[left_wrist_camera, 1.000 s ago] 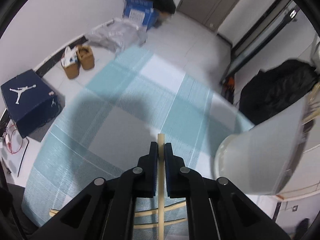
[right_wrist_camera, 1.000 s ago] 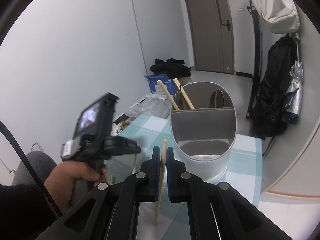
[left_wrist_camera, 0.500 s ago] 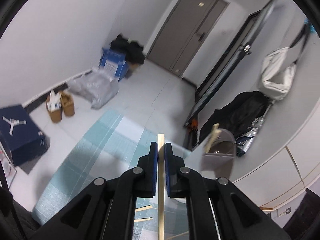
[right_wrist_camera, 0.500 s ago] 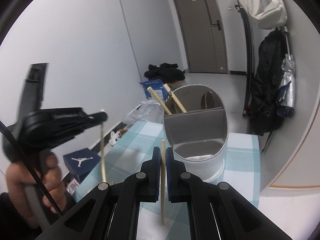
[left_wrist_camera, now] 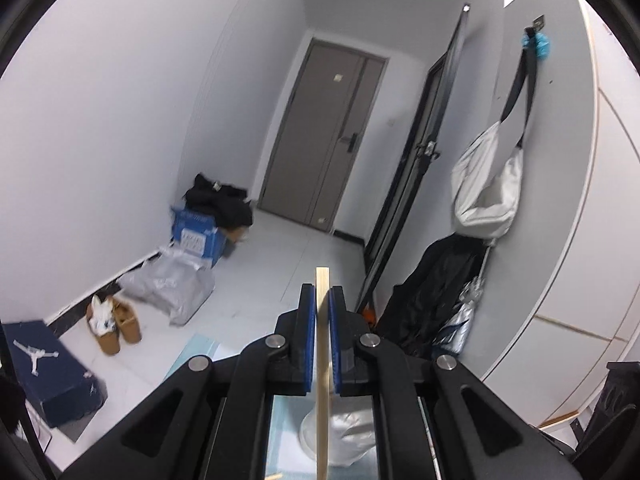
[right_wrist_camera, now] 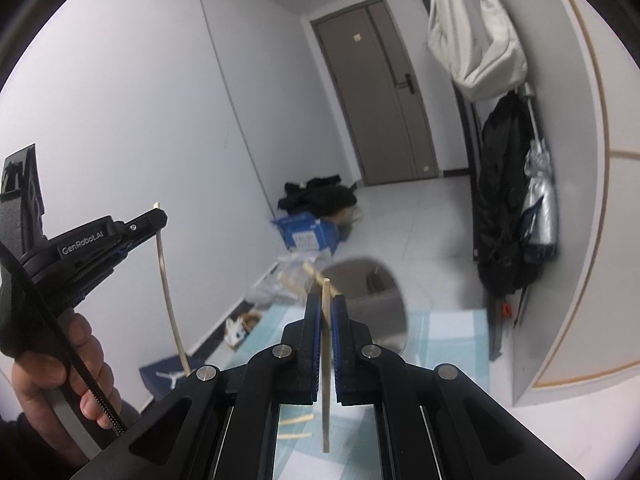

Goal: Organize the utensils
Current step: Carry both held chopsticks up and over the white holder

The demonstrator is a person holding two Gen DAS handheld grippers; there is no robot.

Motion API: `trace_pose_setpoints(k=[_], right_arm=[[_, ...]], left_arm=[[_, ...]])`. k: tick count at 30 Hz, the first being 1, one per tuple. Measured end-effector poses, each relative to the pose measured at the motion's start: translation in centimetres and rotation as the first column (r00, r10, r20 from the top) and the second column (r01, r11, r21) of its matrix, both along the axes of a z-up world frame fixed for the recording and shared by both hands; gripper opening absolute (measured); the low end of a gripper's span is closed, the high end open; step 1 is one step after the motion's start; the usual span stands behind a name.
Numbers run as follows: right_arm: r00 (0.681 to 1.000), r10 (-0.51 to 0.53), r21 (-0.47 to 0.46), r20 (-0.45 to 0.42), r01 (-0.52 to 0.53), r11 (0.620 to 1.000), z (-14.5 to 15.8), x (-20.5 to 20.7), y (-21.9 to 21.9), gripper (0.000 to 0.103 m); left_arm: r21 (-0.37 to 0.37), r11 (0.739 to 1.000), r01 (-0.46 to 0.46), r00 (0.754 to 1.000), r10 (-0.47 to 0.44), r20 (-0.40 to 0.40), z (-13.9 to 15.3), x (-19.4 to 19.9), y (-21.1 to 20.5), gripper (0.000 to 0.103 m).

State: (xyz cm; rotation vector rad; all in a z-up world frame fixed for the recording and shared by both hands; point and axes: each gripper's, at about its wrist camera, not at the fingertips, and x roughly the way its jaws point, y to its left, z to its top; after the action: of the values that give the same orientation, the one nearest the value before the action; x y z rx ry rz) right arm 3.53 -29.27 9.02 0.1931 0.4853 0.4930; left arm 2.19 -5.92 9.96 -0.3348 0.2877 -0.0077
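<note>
My left gripper is shut on a pale wooden chopstick that hangs straight down between its blue pads. It also shows in the right wrist view, held high at the left with its chopstick. My right gripper is shut on another chopstick, upright. The grey oval utensil holder stands on the blue checked cloth ahead, with chopsticks sticking out of its far compartment. The holder's base shows low in the left wrist view.
Loose chopsticks lie on the cloth below my right gripper. On the floor are a blue carton, grey bags, slippers and a dark shoebox. A black jacket and a white bag hang on the right wall.
Both grippers have risen and tilted up with their chopsticks. The left one has lifted well clear of the cloth; the holder now sits lower in both views.
</note>
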Motion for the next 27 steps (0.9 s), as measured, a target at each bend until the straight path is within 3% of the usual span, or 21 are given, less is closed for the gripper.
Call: trace_pose_setpoints(k=[9,17,27], right_arm=[[0.998,-0.023,0.022,0.059,0.021,1.0,4.8,4.3,-1.6,0.005],[0.989,-0.076,0.05,0.128,0.071,0.996,7.4,9.2,-2.5,0.005],[0.988,-0.098,0.078,0.118,0.089,0.993,6.0,13.9,-2.9,0.004]], left_arm=[[0.044,0.999,0.013,0.992,-0.019,0.125,2.0,3.1,-1.7,0.003],[0.069,0.997,-0.029,0.986,0.018,0.163,0.4,7.0,-2.3,0.003],[0.112,0.993,-0.034,0.989,0.017,0.148,-1.4,9.9,-4.2,0.003]])
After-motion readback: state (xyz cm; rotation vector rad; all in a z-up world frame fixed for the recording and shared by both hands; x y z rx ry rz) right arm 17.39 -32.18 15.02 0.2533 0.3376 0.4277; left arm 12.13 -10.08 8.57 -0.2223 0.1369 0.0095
